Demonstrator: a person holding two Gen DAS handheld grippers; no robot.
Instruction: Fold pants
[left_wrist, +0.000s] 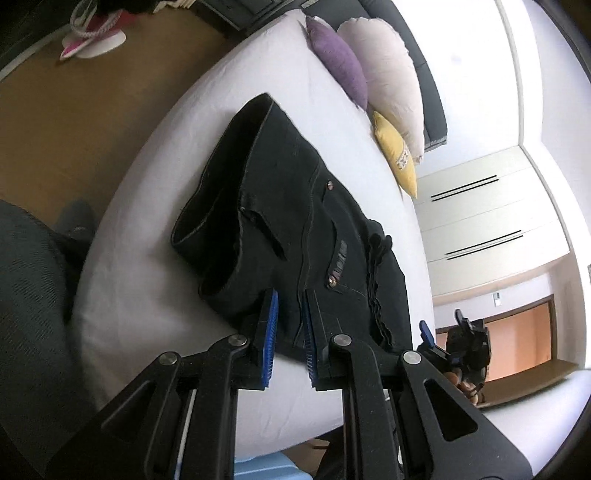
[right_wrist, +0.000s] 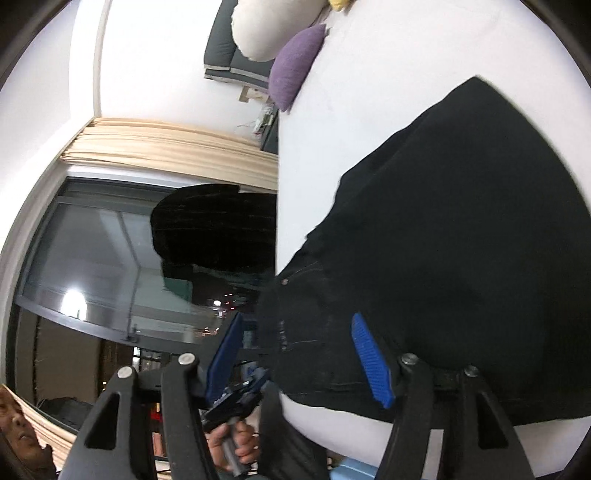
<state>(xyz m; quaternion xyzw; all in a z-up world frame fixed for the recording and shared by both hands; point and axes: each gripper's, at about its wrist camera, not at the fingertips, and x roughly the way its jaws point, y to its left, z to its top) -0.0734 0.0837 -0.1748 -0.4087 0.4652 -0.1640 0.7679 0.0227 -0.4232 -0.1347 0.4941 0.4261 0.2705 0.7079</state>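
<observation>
Black pants (left_wrist: 295, 221) lie folded in a thick stack on the white bed (left_wrist: 258, 74), waistband and pocket rivets showing. My left gripper (left_wrist: 288, 339) hangs over the near edge of the stack, its blue pads (left_wrist: 267, 343) a little apart with nothing between them. In the right wrist view the pants (right_wrist: 461, 258) fill the right side. My right gripper (right_wrist: 299, 354) is open wide over the pants' near corner, one blue pad (right_wrist: 369, 358) above the cloth. The right gripper also shows in the left wrist view (left_wrist: 454, 343).
Purple (left_wrist: 340, 62), white (left_wrist: 388, 74) and yellow (left_wrist: 397, 155) pillows line the bed's far end. Wooden floor (left_wrist: 74, 118) lies to the left. A dark window (right_wrist: 110, 258) and beige curtain (right_wrist: 166, 144) stand beside the bed. A light blue box (left_wrist: 266, 469) sits below the bed's edge.
</observation>
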